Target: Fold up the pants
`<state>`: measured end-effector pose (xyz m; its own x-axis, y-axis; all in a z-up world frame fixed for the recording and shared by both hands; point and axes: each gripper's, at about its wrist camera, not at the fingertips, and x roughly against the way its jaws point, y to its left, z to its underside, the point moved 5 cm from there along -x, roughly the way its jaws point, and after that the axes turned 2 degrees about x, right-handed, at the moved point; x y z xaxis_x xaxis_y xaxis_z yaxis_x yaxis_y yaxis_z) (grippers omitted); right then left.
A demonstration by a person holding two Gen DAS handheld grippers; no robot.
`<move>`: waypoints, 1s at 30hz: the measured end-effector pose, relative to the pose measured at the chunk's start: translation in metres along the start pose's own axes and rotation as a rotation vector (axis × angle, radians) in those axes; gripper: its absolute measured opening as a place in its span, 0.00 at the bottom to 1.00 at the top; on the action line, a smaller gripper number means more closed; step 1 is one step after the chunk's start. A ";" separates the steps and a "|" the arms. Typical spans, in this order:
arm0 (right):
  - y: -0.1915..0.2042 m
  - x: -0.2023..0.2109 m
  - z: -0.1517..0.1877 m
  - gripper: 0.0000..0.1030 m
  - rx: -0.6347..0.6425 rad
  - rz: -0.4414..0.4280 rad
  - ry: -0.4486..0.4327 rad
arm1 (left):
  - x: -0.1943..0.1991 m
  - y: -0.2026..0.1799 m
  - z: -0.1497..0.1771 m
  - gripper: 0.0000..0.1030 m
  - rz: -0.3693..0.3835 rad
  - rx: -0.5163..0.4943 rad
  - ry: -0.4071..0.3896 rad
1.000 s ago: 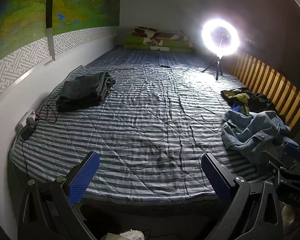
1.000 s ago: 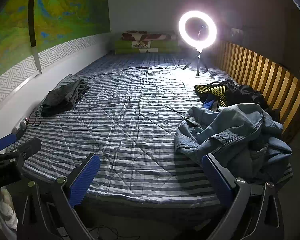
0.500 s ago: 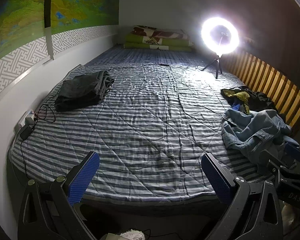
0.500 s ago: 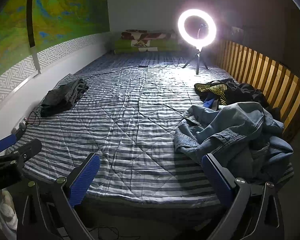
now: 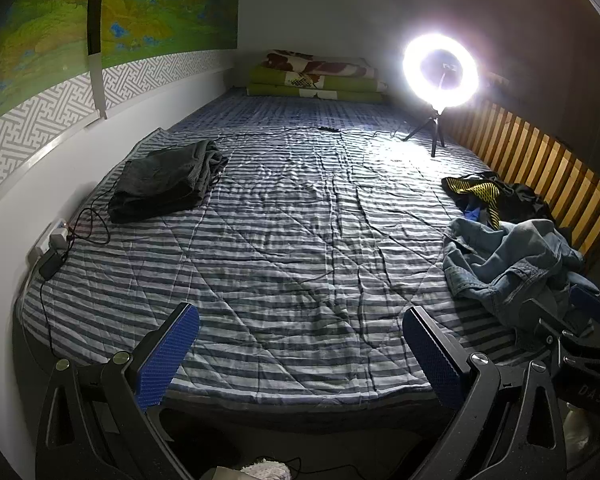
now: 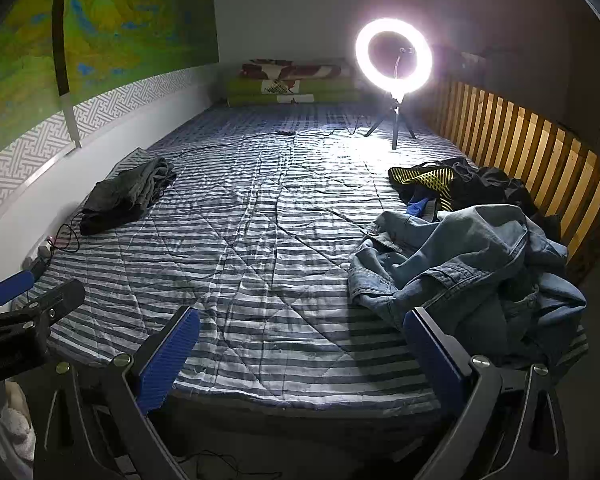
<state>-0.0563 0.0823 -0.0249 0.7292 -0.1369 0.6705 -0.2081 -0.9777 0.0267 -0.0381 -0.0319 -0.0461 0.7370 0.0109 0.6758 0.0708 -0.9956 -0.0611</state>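
A crumpled heap of blue denim pants lies at the right edge of the striped bed; the left wrist view shows the same denim pants at its far right. My right gripper hovers open over the bed's near edge, its right finger just in front of the denim. My left gripper is open too, over the bed's near middle, holding nothing. A folded dark garment rests at the left near the wall. Each gripper's body shows at the edge of the other's view.
A black and yellow garment lies behind the denim by the wooden slat rail. A lit ring light on a tripod stands at the back right. Cables and a charger lie at the left edge. Folded blankets sit at the head.
Both views have shifted very slightly; the grippers stay open and the clothes have not moved.
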 end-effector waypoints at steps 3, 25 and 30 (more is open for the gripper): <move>-0.001 0.000 -0.002 0.97 0.000 0.004 -0.003 | -0.001 0.000 -0.001 1.00 0.004 -0.002 0.000; 0.000 0.002 -0.005 0.97 0.003 0.011 -0.011 | -0.001 0.001 -0.001 1.00 0.007 -0.005 -0.004; 0.000 0.002 -0.005 0.97 0.002 0.012 -0.009 | -0.002 0.002 -0.001 1.00 0.007 -0.006 -0.004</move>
<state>-0.0585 0.0832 -0.0196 0.7328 -0.1498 0.6637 -0.2153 -0.9764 0.0173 -0.0406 -0.0345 -0.0468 0.7405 0.0038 0.6721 0.0609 -0.9963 -0.0614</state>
